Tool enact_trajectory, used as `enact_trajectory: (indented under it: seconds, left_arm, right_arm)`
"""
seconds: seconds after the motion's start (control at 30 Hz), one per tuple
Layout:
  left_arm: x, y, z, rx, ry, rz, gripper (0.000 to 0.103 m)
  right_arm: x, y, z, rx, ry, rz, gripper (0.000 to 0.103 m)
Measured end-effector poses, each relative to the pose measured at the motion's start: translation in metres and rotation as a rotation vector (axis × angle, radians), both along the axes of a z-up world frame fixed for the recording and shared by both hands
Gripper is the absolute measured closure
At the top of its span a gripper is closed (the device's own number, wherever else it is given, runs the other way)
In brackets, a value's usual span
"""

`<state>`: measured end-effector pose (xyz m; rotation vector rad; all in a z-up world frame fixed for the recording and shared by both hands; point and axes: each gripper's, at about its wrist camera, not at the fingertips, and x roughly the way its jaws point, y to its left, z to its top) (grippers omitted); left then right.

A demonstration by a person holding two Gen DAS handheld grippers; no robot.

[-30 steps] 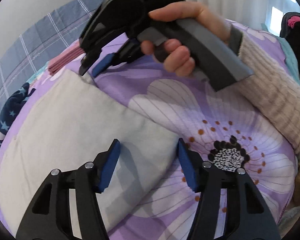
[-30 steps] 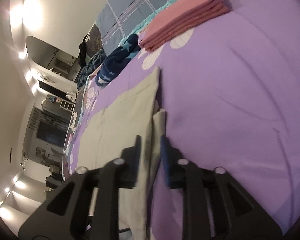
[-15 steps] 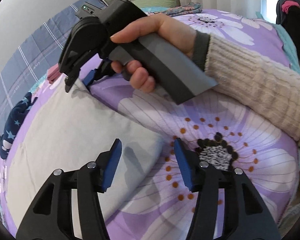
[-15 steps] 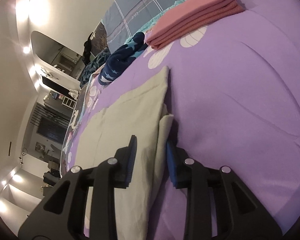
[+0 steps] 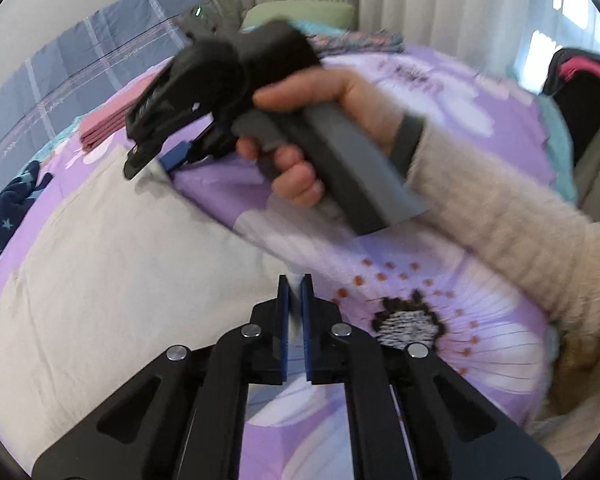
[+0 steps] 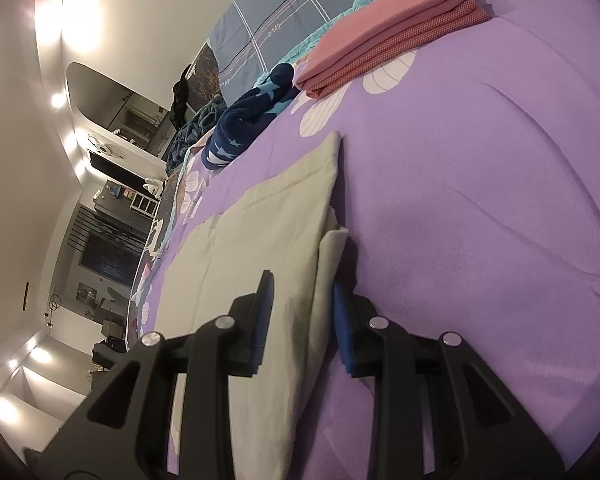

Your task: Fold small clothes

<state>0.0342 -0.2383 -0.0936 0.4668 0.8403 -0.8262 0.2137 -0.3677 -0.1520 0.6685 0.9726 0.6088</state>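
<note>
Left hand-held gripper [image 5: 295, 286]: pads pressed together at the near corner of the cream garment [image 5: 112, 264], pinching its edge. Right hand-held gripper [image 6: 302, 300]: spread, straddling the garment's far edge. Garment lies flat on the bed [image 6: 480, 200].

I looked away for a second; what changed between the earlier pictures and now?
The left gripper snapped shut at the near corner of the pale beige folded cloth; whether cloth is pinched is unclear. The right gripper stayed straddling the cloth's edge. The folded pink clothes and purple flowered bedspread are unchanged.
</note>
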Motion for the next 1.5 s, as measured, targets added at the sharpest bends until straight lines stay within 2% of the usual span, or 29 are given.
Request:
enact_trajectory:
  seconds: [0.07,0.2,0.27,0.33,0.43,0.5,0.6,0.63,0.7,0.77,0.87,0.97,1.0,1.1,1.17,1.2,1.27,1.33,1.37,1.43,1.5]
  left_arm:
    - [0.001,0.001,0.003,-0.010,0.001,-0.010,0.099]
    - [-0.001,0.001,-0.002,-0.023,0.019,-0.024,0.099]
    - [-0.003,0.001,-0.006,-0.027,0.033,-0.041,0.100]
    - [-0.004,-0.002,-0.015,-0.039,0.094,-0.083,0.103]
    - [-0.010,-0.012,-0.030,0.026,0.045,-0.099,0.103]
    - [-0.010,-0.013,-0.031,0.017,0.039,-0.087,0.103]
    - [-0.016,-0.012,-0.019,0.040,-0.037,-0.063,0.101]
    - [-0.019,-0.011,-0.016,0.053,-0.069,-0.065,0.095]
    - [-0.026,-0.010,-0.011,0.078,-0.153,-0.062,0.057]
    - [-0.028,-0.012,-0.015,0.120,-0.222,-0.061,0.048]
    - [-0.018,-0.014,-0.027,0.168,-0.203,-0.030,0.048]
    - [-0.010,-0.009,-0.027,0.139,-0.172,-0.009,0.051]
    - [-0.008,-0.008,-0.027,0.134,-0.166,-0.007,0.064]
    - [-0.002,-0.009,-0.029,0.120,-0.129,-0.024,0.089]
    - [0.000,-0.008,-0.028,0.108,-0.113,-0.022,0.094]
    - [0.001,-0.008,-0.027,0.098,-0.101,-0.019,0.095]
    - [0.002,-0.008,-0.027,0.076,-0.079,-0.013,0.096]
    - [0.001,-0.007,-0.027,0.064,-0.067,-0.009,0.096]
    - [0.001,-0.006,-0.027,0.059,-0.062,-0.010,0.096]
    - [-0.001,-0.007,-0.029,0.053,-0.056,-0.017,0.096]
    - [-0.003,-0.007,-0.031,0.053,-0.059,-0.022,0.096]
  right_arm:
    - [-0.001,-0.002,0.001,-0.021,-0.014,-0.060,0.098]
    - [-0.011,-0.009,0.012,0.061,-0.101,-0.082,0.099]
    - [-0.016,-0.005,0.021,0.027,-0.153,-0.080,0.099]
    - [-0.011,-0.001,0.013,-0.058,-0.133,-0.085,0.099]
    - [-0.002,-0.004,-0.001,-0.034,-0.063,-0.087,0.098]
    - [-0.004,-0.005,0.003,-0.022,-0.084,-0.083,0.098]
    - [-0.005,-0.005,0.005,-0.049,-0.096,-0.099,0.094]
    - [-0.004,-0.006,0.002,-0.037,-0.083,-0.098,0.094]
    - [-0.004,-0.007,0.001,-0.024,-0.075,-0.095,0.094]
    - [-0.004,-0.007,0.002,-0.016,-0.077,-0.085,0.090]
    - [-0.005,-0.003,0.004,-0.014,-0.090,-0.062,0.079]
    - [-0.007,0.000,0.006,-0.030,-0.103,-0.047,0.074]
    - [-0.007,0.002,0.006,-0.037,-0.104,-0.043,0.072]
    - [-0.007,0.006,0.007,-0.063,-0.104,-0.033,0.071]
    - [-0.007,0.010,0.006,-0.089,-0.103,-0.027,0.071]
    - [-0.007,0.011,0.006,-0.101,-0.105,-0.027,0.072]
    - [-0.008,0.014,0.007,-0.136,-0.110,-0.045,0.096]
    - [-0.010,0.009,0.009,-0.092,-0.123,-0.073,0.098]
    - [-0.014,0.006,0.015,-0.073,-0.158,-0.092,0.098]
    - [-0.020,0.002,0.025,-0.088,-0.224,-0.129,0.101]
    - [-0.020,-0.001,0.024,-0.110,-0.226,-0.152,0.101]
